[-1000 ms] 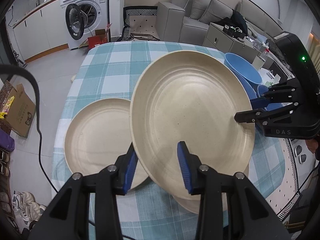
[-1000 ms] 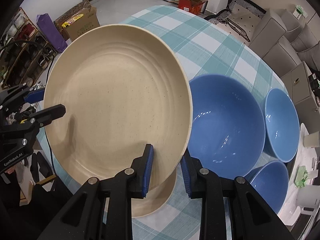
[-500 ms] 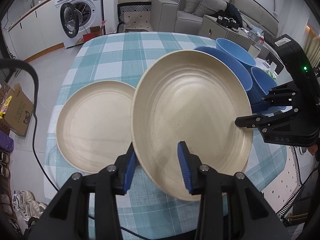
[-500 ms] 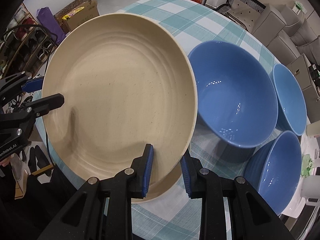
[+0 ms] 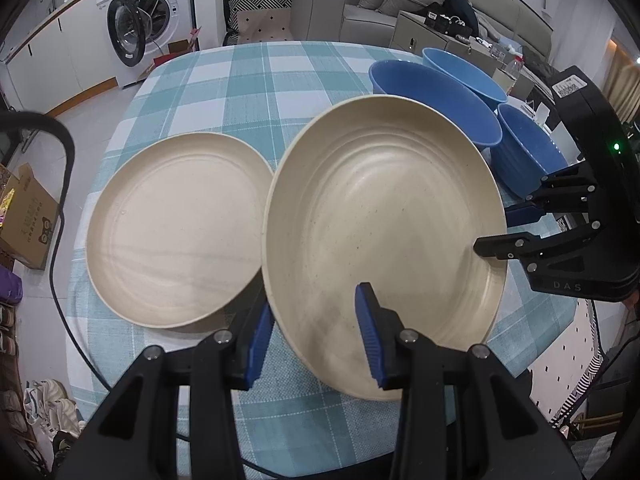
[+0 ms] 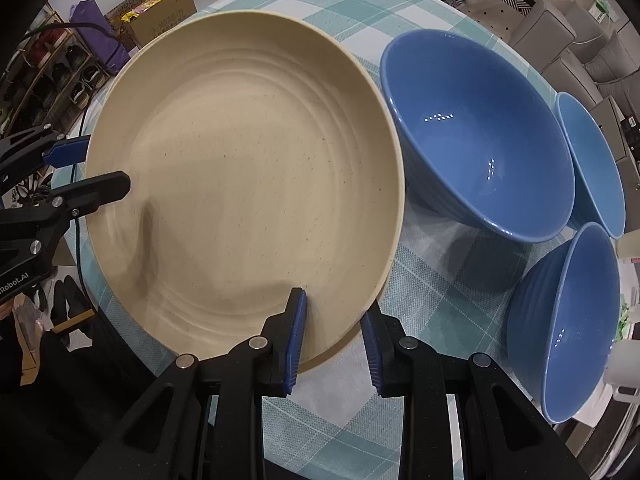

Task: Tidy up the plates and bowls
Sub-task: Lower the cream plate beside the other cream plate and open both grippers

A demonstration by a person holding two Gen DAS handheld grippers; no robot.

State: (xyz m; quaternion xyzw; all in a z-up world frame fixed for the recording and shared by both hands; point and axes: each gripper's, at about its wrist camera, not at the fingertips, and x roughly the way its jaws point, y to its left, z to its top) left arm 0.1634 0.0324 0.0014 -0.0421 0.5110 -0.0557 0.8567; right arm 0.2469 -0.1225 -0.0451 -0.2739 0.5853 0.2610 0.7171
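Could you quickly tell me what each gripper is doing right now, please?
Left gripper: closed on the beige plate's rim.
Right gripper: closed on the same plate's opposite rim.

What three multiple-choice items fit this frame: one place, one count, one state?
1. In the left wrist view, the free plate lies:
A. inside a bowl
B. on the tablecloth, left of the held plate
C. stacked on the held plate

2. How many blue bowls stand on the table?
A. two
B. five
C. three

3. The held plate is:
A. clamped at its rim by the left gripper and the right gripper
B. lying loose
C. clamped by one gripper only

Key:
1 B, it lies flat on the cloth beside the held plate.
2 C, both views show three.
3 A, each pair of jaws straddles the rim.
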